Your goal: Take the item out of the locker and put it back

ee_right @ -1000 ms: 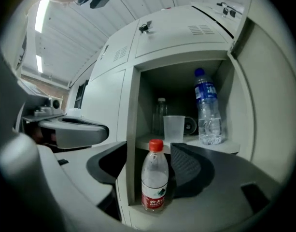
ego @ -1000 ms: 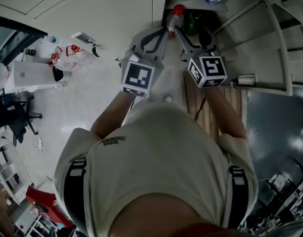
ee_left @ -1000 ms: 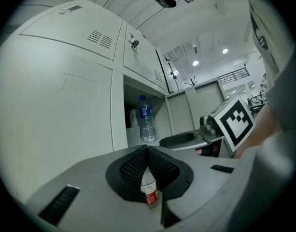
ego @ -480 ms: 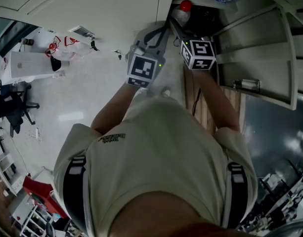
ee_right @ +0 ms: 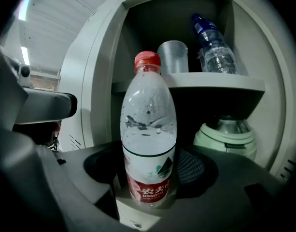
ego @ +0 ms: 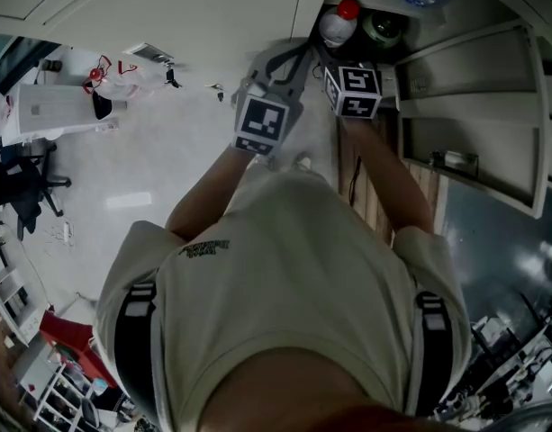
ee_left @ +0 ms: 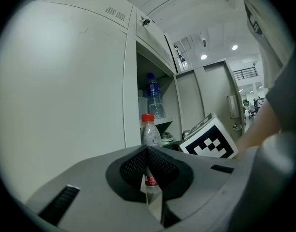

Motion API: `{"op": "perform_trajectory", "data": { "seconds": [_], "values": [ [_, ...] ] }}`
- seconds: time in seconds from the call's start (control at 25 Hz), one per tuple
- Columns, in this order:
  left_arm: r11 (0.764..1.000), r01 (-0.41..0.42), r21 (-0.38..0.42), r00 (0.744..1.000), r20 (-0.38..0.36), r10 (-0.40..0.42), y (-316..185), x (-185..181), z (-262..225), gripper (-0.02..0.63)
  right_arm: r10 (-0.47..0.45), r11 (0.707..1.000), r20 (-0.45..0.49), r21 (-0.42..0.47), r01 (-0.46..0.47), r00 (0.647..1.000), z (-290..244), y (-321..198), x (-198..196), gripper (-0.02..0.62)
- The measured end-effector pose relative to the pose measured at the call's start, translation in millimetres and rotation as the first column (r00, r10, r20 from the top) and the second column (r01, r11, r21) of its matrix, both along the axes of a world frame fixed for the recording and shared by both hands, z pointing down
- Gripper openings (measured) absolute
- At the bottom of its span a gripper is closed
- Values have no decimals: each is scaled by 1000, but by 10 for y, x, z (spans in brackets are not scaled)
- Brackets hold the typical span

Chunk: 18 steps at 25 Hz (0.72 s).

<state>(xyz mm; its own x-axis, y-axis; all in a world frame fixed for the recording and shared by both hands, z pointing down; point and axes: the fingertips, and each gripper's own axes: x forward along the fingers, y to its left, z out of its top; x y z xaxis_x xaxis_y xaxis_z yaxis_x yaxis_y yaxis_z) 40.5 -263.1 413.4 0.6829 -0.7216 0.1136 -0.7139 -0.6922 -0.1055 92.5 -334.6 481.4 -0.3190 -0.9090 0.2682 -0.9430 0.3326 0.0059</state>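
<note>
A clear water bottle (ee_right: 148, 134) with a red cap and red label stands upright in the locker's lower compartment (ee_right: 114, 110). It shows small in the head view as the bottle (ego: 337, 23). My right gripper (ee_right: 150, 180) reaches in around its base. Its jaws have just been opening, and the bottle stands between them with a gap beside the right pad (ee_right: 192, 167). My left gripper (ee_left: 148, 151) is shut with nothing in it, just outside the locker to the left (ego: 298, 50), and the bottle (ee_left: 148, 129) shows beyond its tips.
A pale green lidded pot (ee_right: 225, 137) sits to the right of the bottle in the same compartment. The shelf above holds a clear cup (ee_right: 173, 57) and a blue-capped bottle (ee_right: 213, 45). The locker door (ego: 474, 115) hangs open at right. Wooden slats (ego: 366, 187) lie below.
Both grippers have moved towards the locker's lower compartment. The right one carried the bottle in beside the green pot, where the bottle now stands.
</note>
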Motion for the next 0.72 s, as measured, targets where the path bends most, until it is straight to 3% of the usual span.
{"op": "perform_trajectory", "data": {
  "seconds": [0.72],
  "values": [
    [1000, 15, -17, 1000, 25, -15, 32, -81, 46, 12, -34, 998, 27, 57, 32, 999, -85, 29, -36, 307]
  ]
}}
